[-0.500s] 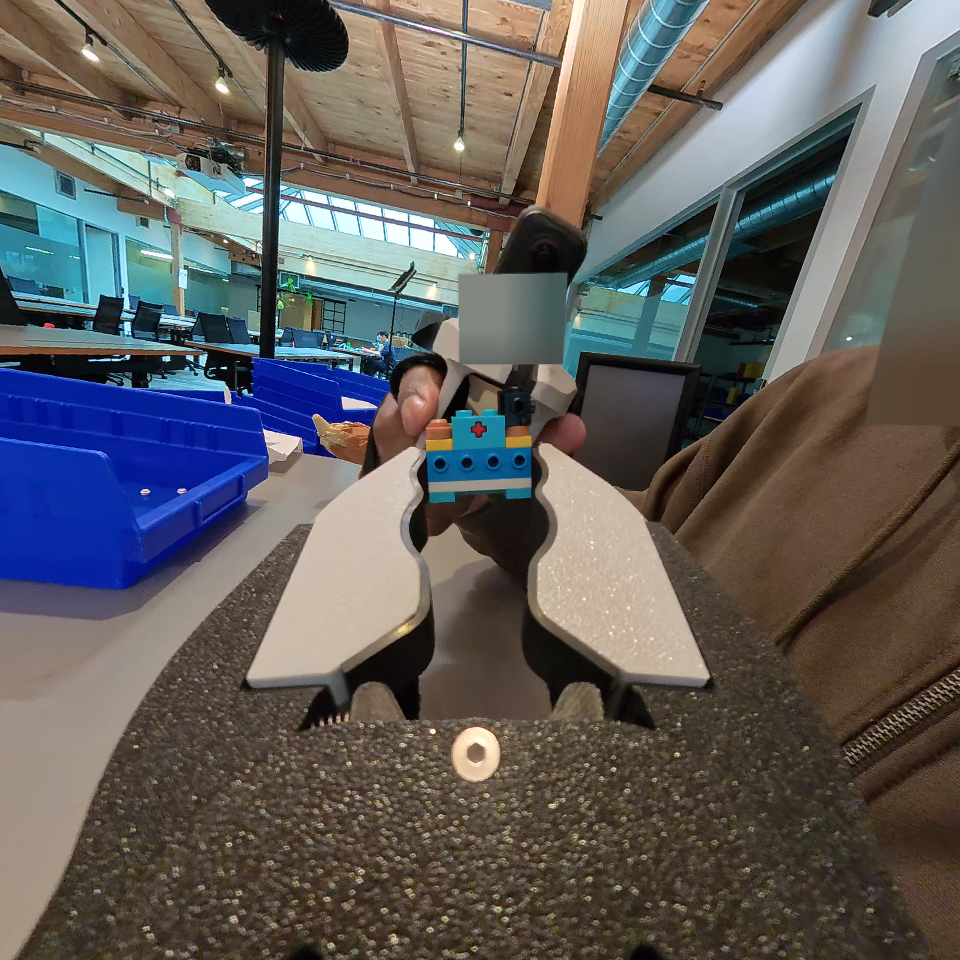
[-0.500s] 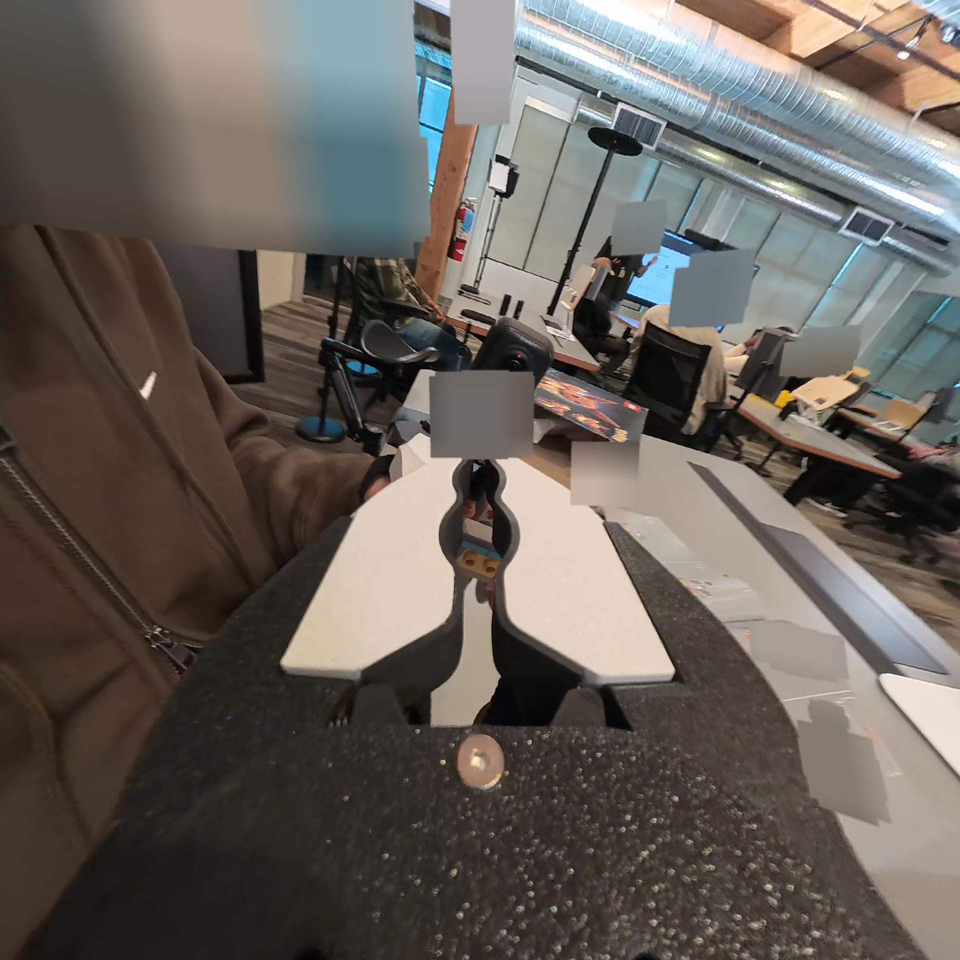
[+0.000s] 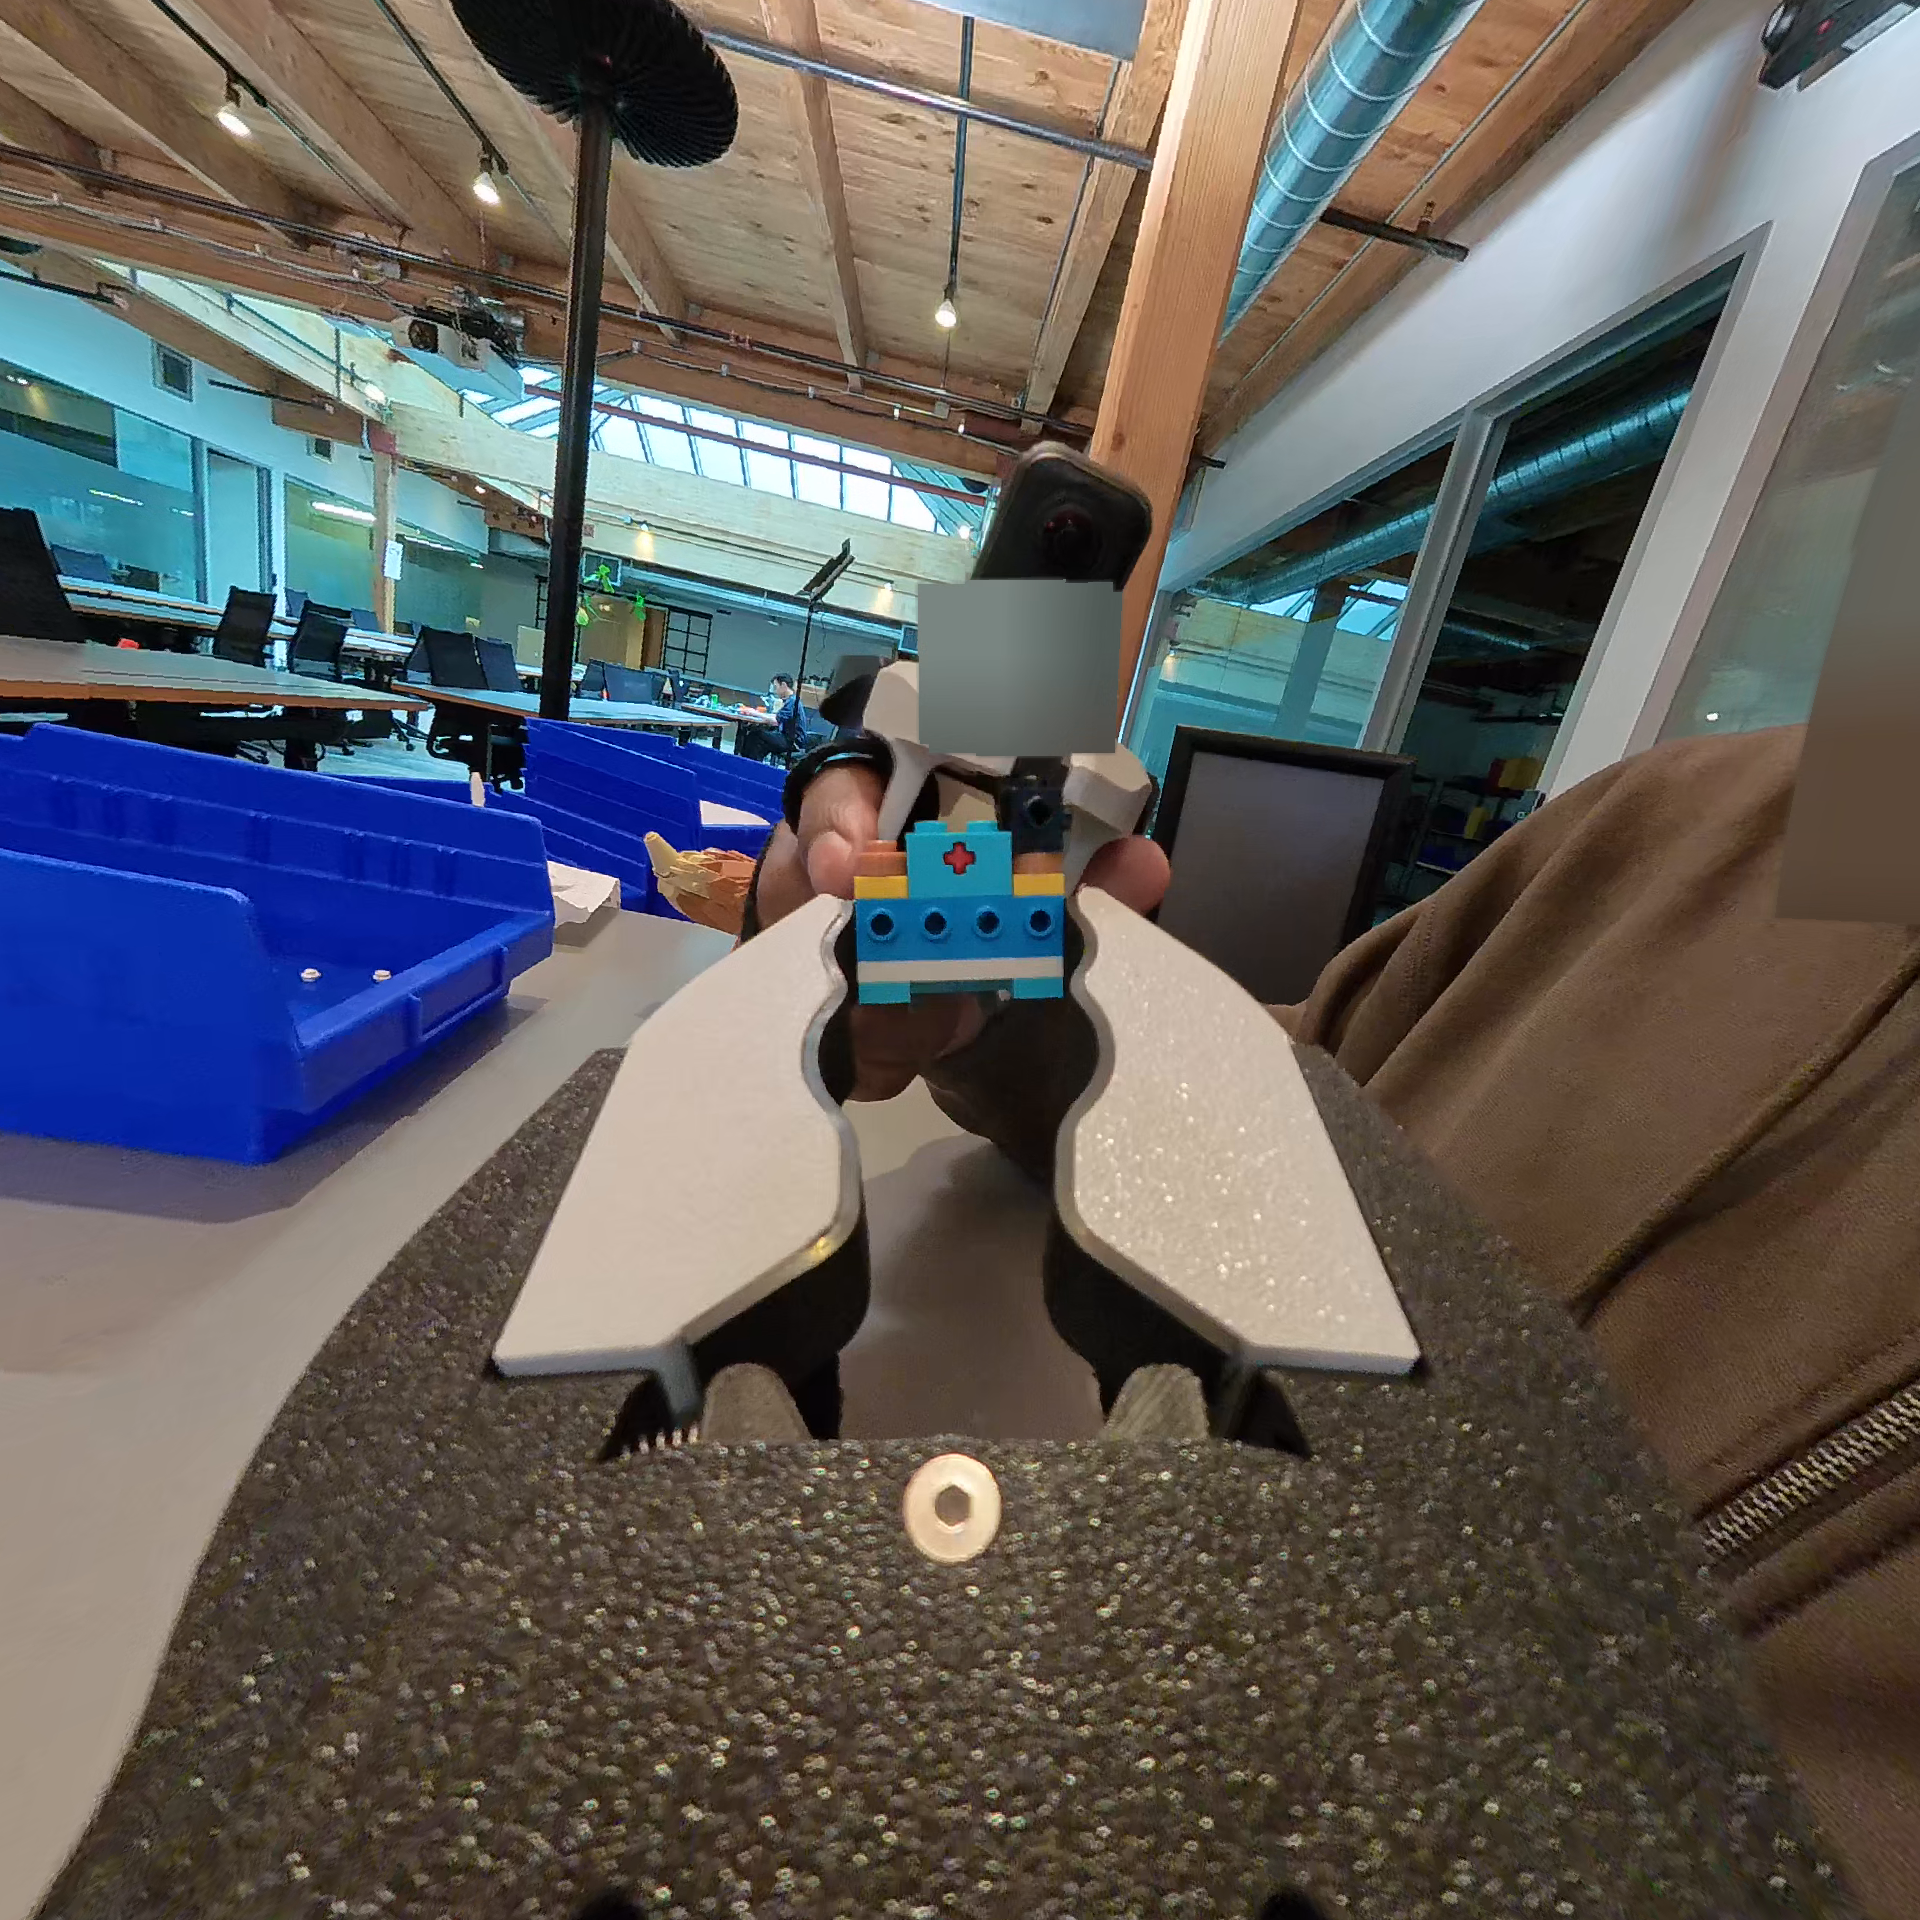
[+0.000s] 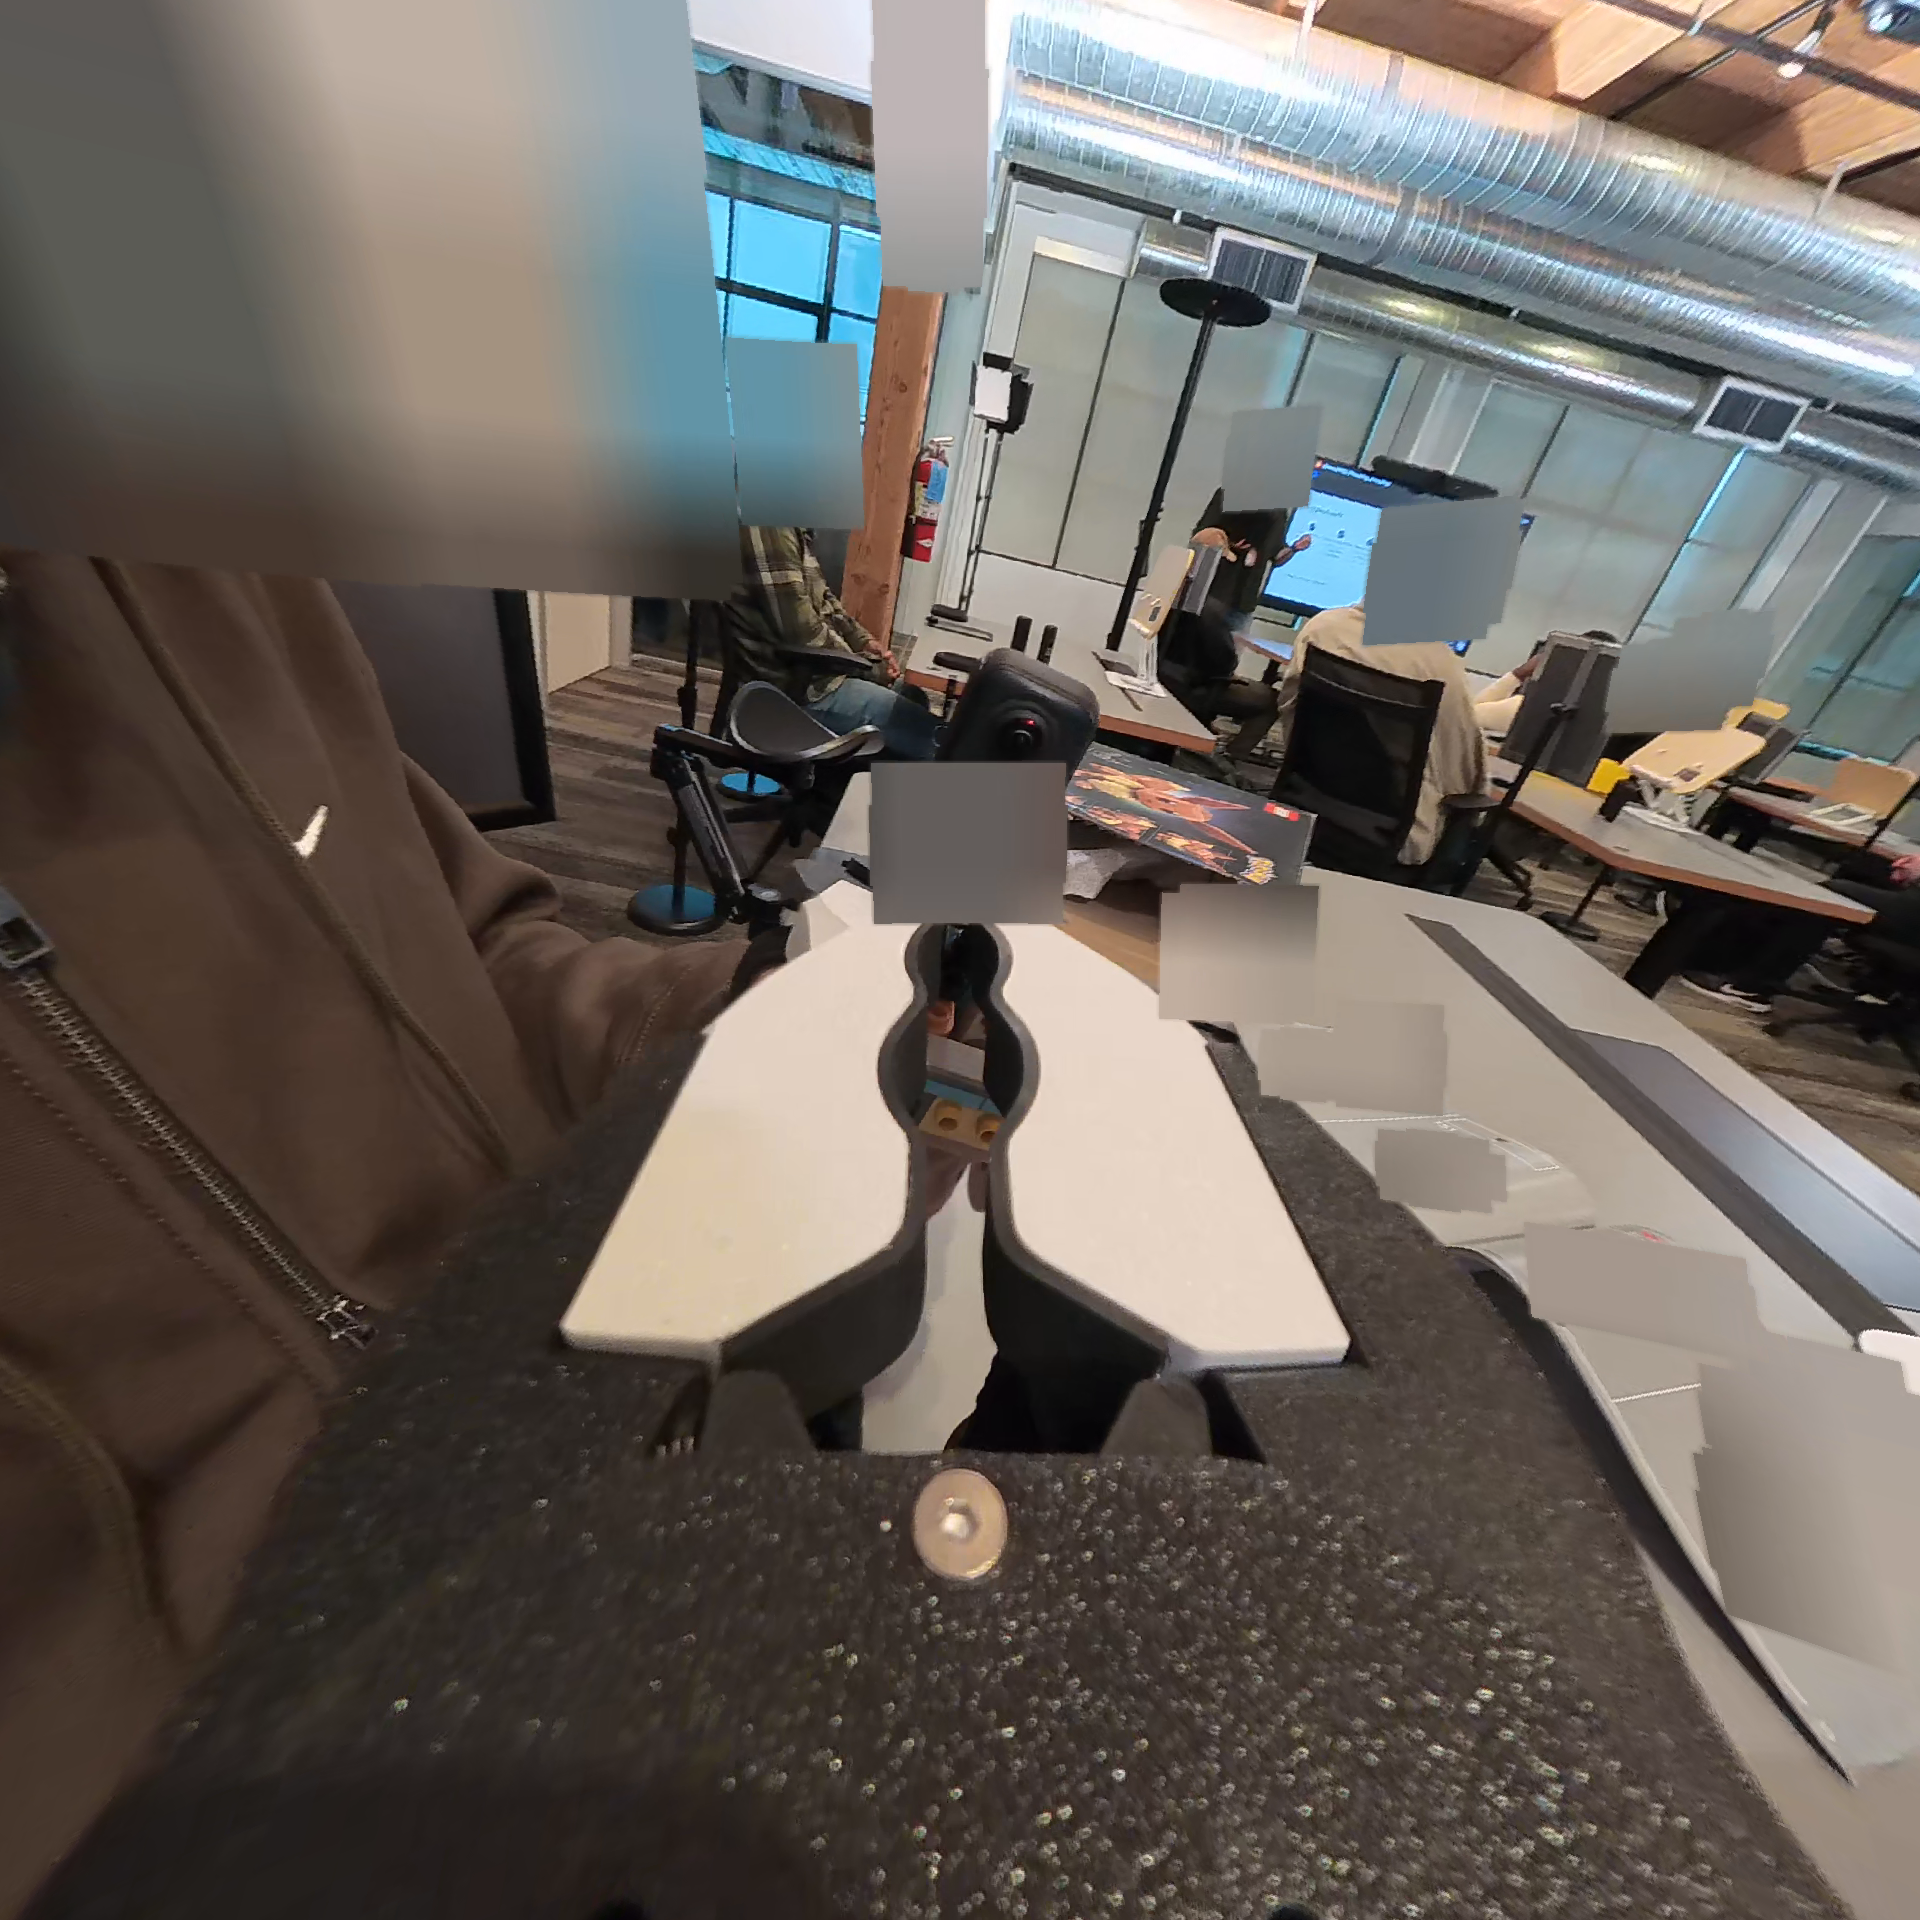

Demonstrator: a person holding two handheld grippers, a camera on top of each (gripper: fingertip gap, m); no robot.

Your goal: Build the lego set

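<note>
A: Where was the small blue, white and yellow brick assembly (image 3: 961, 935) held?

B: Clamped in the left gripper (image 3: 958, 961), raised above the grey counter (image 3: 260, 1299). The right gripper (image 4: 958, 1023) was closed on a dark blue brick (image 3: 1039, 816), positioned for attachment.
</note>
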